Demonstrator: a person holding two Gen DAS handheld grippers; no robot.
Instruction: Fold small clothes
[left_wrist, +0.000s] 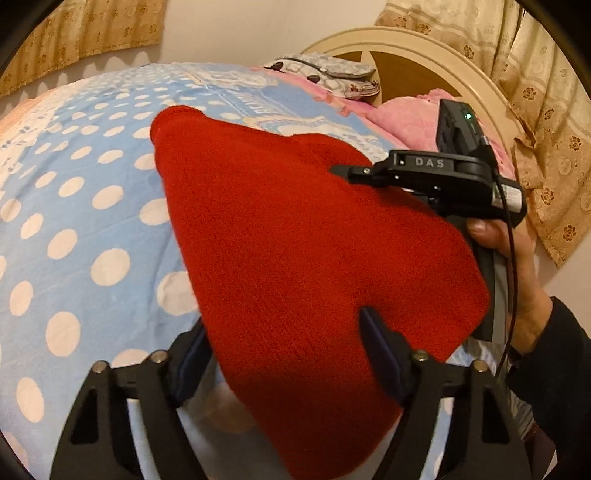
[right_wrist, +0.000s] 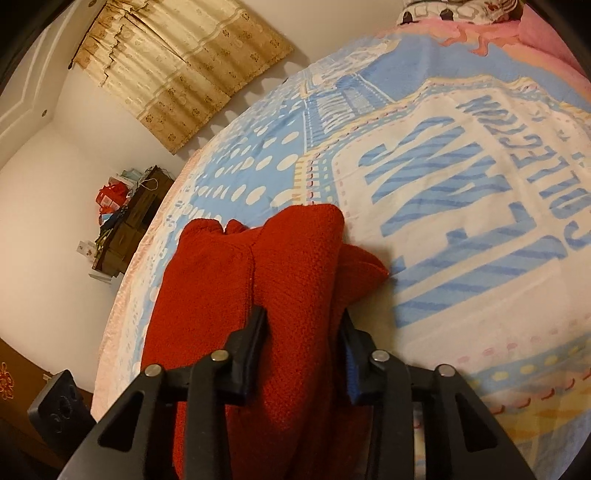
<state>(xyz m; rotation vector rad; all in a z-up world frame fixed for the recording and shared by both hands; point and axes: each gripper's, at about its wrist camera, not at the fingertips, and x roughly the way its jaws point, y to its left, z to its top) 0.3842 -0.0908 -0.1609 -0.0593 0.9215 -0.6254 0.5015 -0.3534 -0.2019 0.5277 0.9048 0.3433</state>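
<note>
A red knitted garment (left_wrist: 295, 240) lies on the blue dotted bedspread (left_wrist: 74, 184). In the left wrist view it lies between and partly over my left gripper's (left_wrist: 284, 332) widely spread fingers; the left finger is mostly hidden by cloth. My right gripper (left_wrist: 343, 171) shows there at the right, its tips on the garment's far edge. In the right wrist view a thick fold of the red garment (right_wrist: 295, 266) sits between my right gripper's (right_wrist: 304, 325) fingers, which press its sides.
The bedspread (right_wrist: 461, 221) has a big white patch with blue letters. Pink pillows (left_wrist: 406, 118) and a cream headboard (left_wrist: 424, 48) stand at the bed's far end. Curtains (right_wrist: 177, 74) hang on the wall. A dark cabinet (right_wrist: 129, 221) with clutter stands beside the bed.
</note>
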